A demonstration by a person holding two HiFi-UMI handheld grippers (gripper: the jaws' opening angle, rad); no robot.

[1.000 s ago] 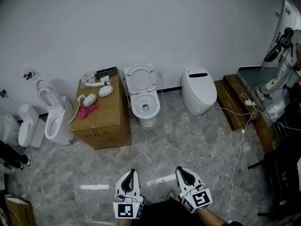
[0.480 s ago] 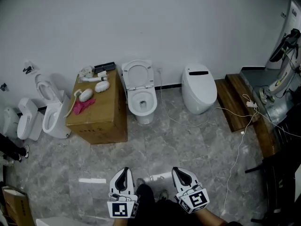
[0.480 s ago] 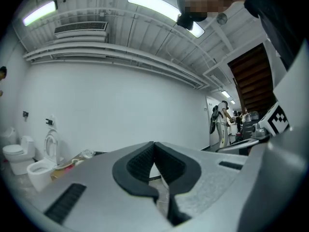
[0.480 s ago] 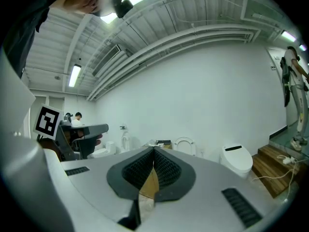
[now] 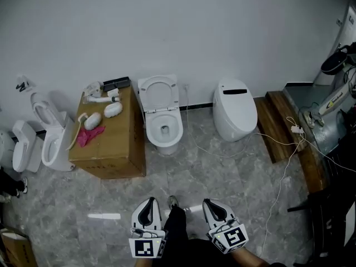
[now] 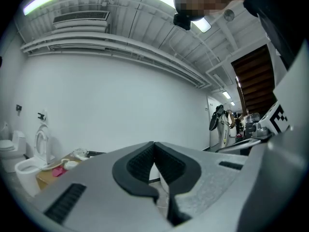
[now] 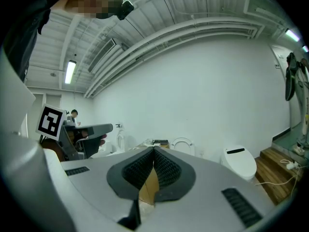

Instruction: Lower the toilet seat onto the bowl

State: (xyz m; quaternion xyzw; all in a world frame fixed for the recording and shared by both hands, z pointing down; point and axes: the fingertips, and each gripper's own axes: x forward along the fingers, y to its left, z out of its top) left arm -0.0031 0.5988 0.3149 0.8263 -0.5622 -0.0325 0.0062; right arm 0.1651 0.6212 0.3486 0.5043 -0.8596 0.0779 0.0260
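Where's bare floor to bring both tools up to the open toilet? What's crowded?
Bare: the floor from the left tool and right tool up to the open toilet, and the front of the cardboard box. Crowded: its back edge with loose parts; a cable crosses the floor beside the closed toilet.

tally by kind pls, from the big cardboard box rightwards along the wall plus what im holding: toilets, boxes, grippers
toilets: 2 (seat-up toilet, closed toilet)
boxes: 1 (cardboard box)
grippers: 2 (left gripper, right gripper)
total: 5
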